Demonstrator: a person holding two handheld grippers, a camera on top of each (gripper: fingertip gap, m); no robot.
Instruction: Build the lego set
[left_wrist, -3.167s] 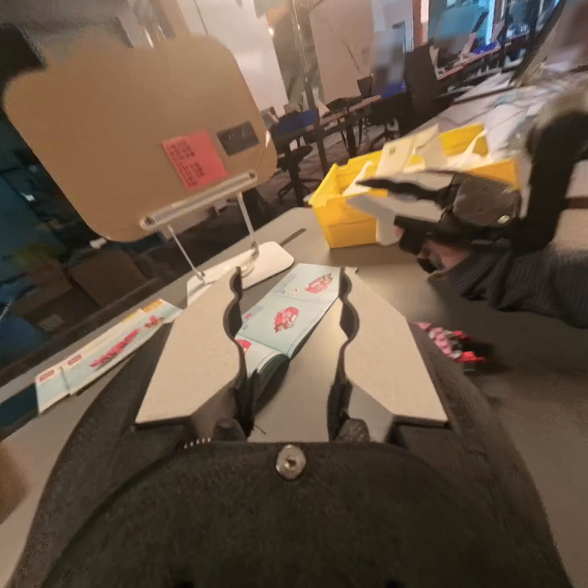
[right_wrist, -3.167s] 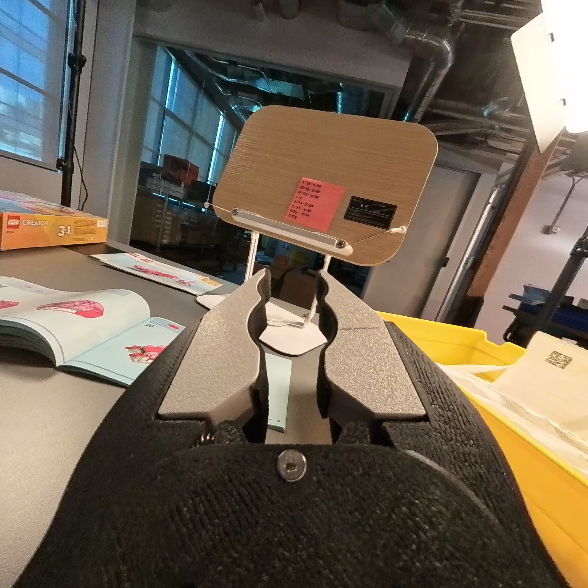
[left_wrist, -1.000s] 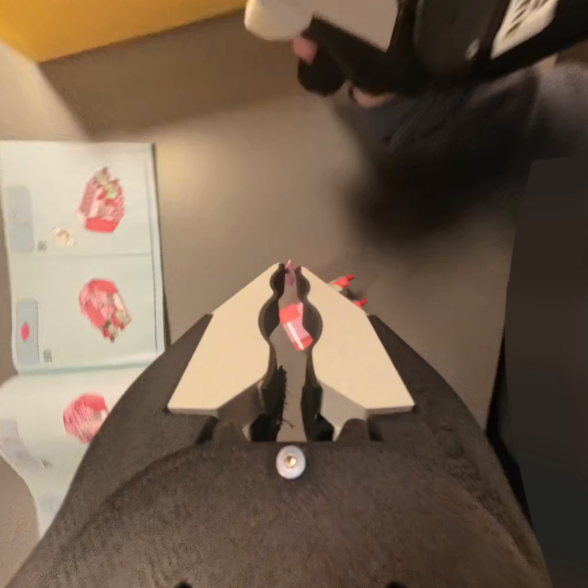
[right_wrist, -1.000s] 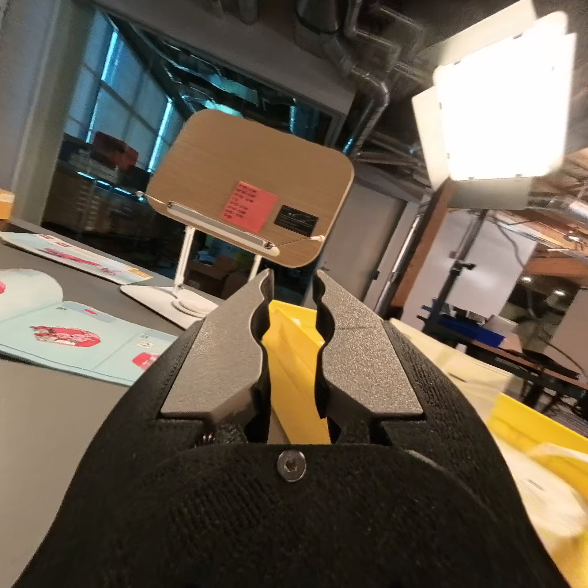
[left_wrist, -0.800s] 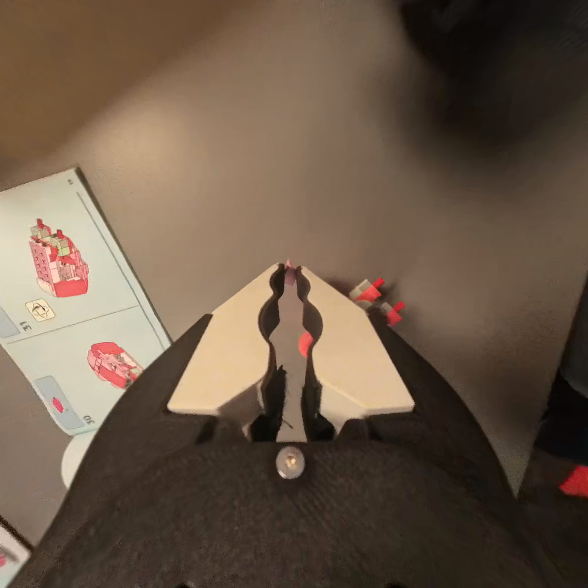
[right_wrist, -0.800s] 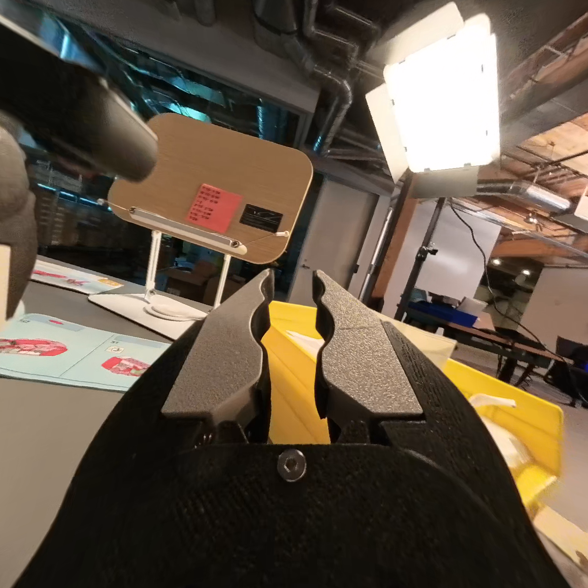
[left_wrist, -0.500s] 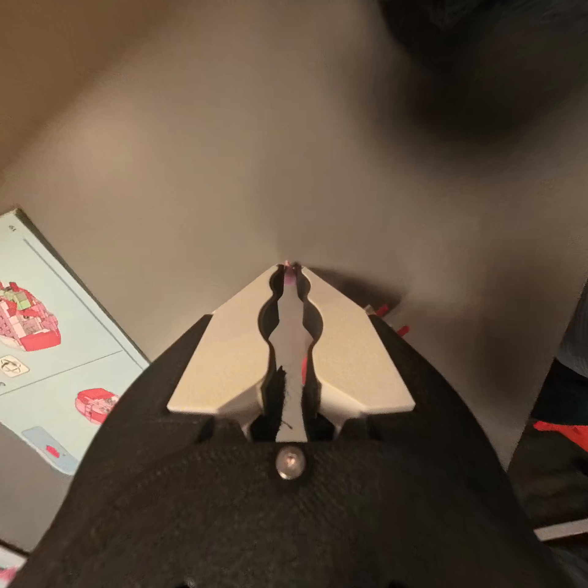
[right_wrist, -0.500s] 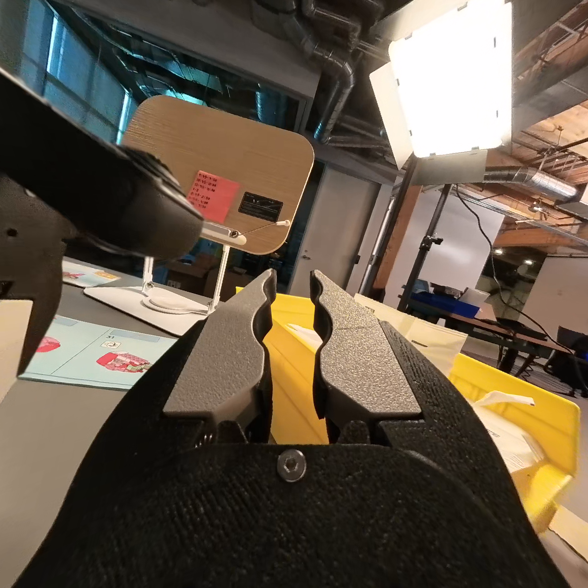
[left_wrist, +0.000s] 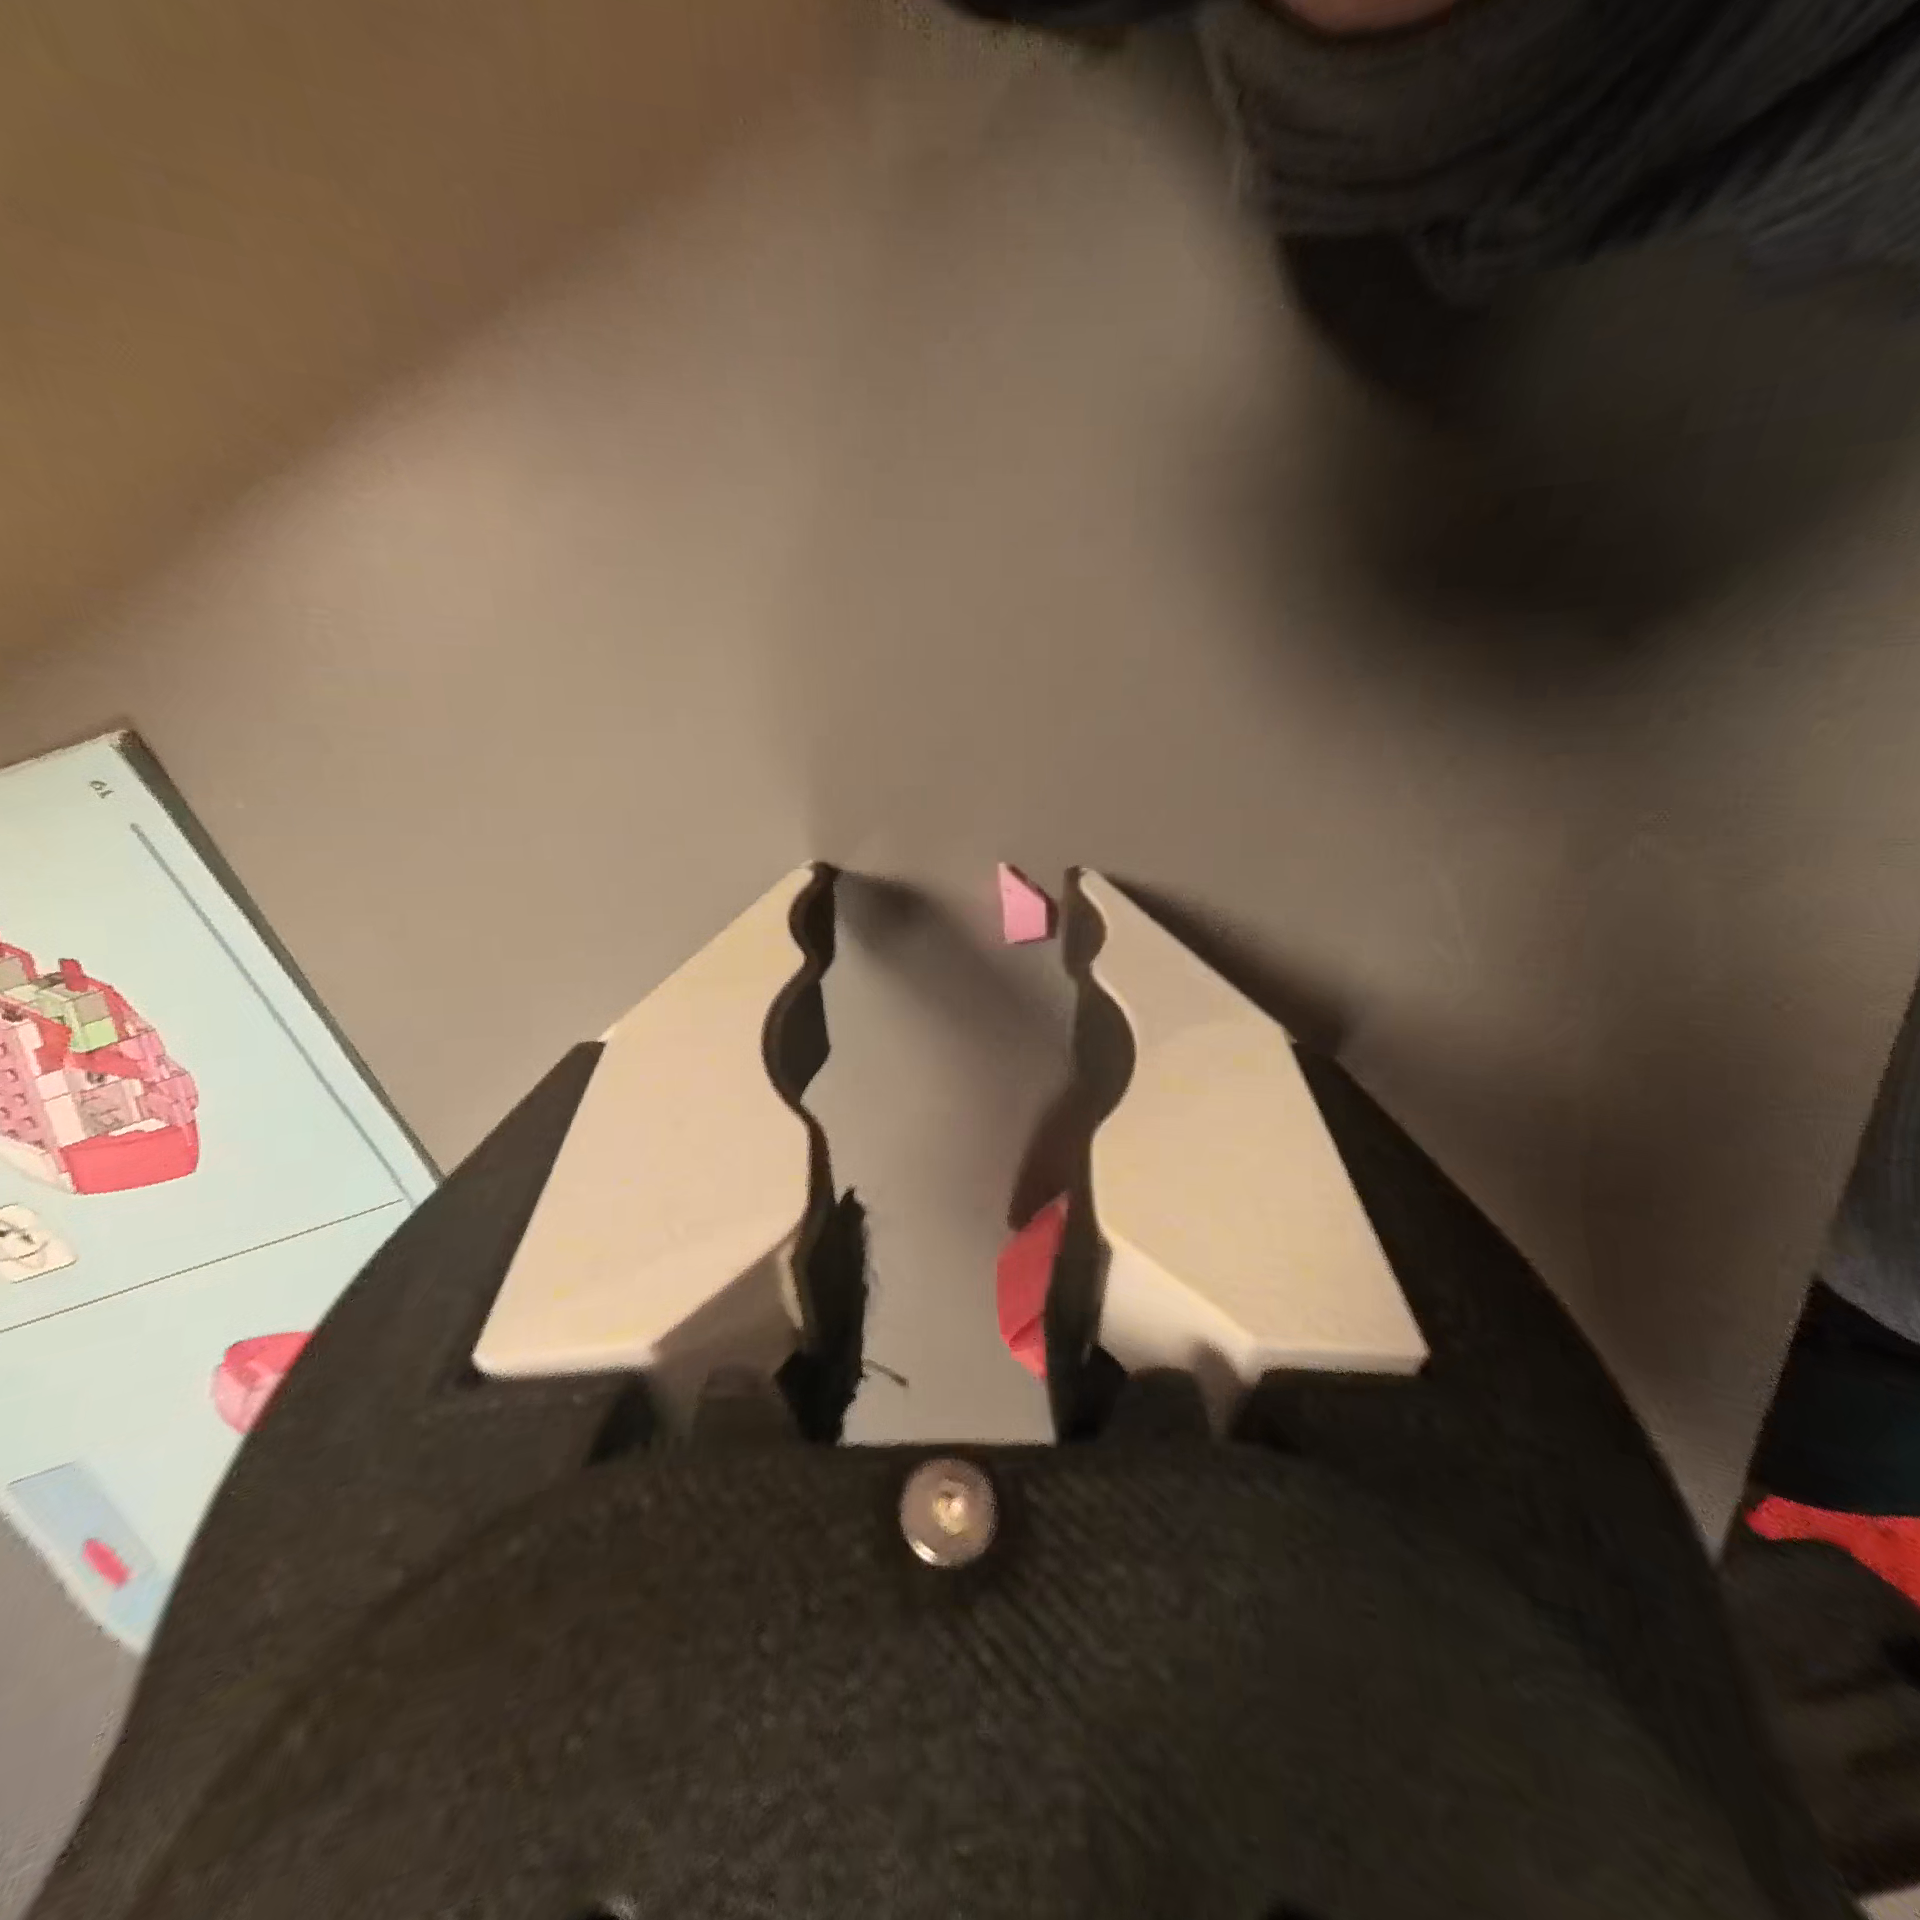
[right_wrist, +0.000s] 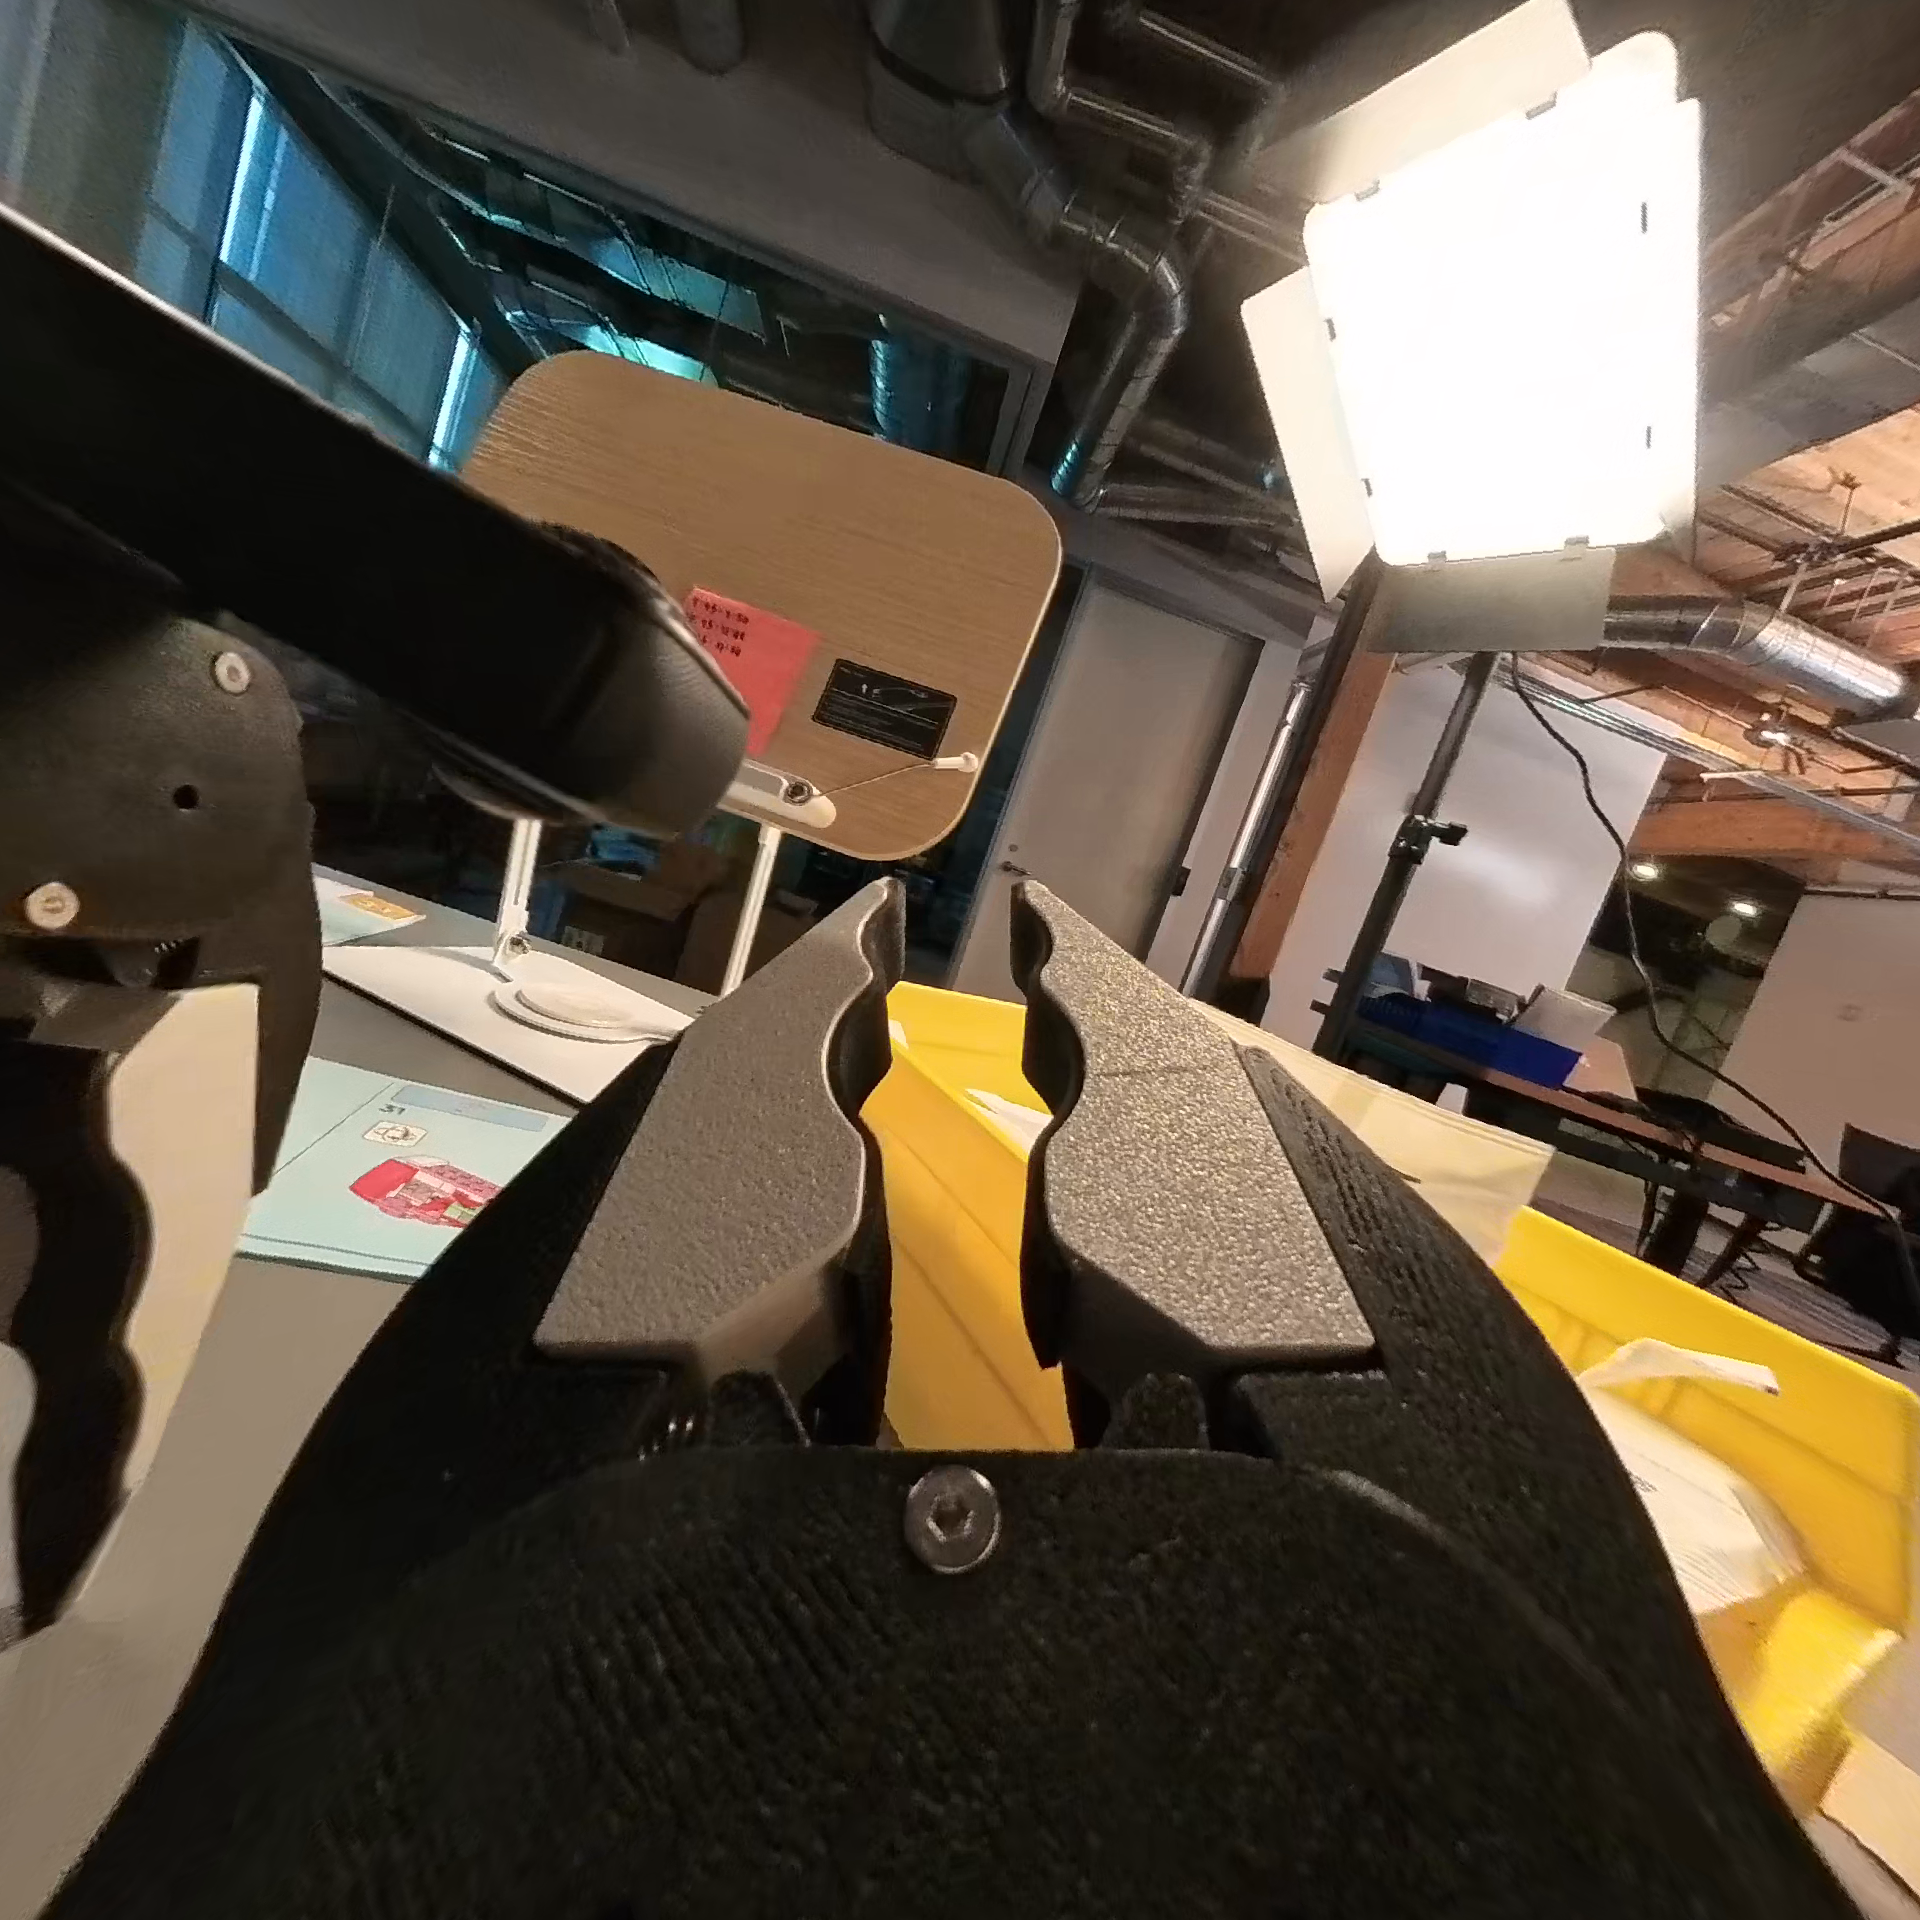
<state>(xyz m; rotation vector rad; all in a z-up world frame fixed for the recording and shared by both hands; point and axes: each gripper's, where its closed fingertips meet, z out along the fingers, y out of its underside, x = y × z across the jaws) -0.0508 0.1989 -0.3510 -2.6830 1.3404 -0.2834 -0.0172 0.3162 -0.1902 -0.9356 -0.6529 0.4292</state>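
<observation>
Left gripper (left_wrist: 948, 883) released over bench (left_wrist: 727, 520); pink brick (left_wrist: 1023, 906) beside right fingertip (left_wrist: 1091, 894); booklet (left_wrist: 156, 1091) at left edge; right gripper (right_wrist: 956, 899) parted, bare, before yellow bin (right_wrist: 1714, 1382).

Right gripper (right_wrist: 956, 904) hovering above grey worktop (right_wrist: 260, 1351), dark textured fingers slightly apart, nothing between them. Just beyond: yellow plastic bin (right_wrist: 1714, 1382) holding white paper packets. Left gripper (right_wrist: 125, 1195) at left edge. Farther off: rounded wooden book stand (right_wrist: 831, 540), pale blue instruction booklet (right_wrist: 353, 1184).
</observation>
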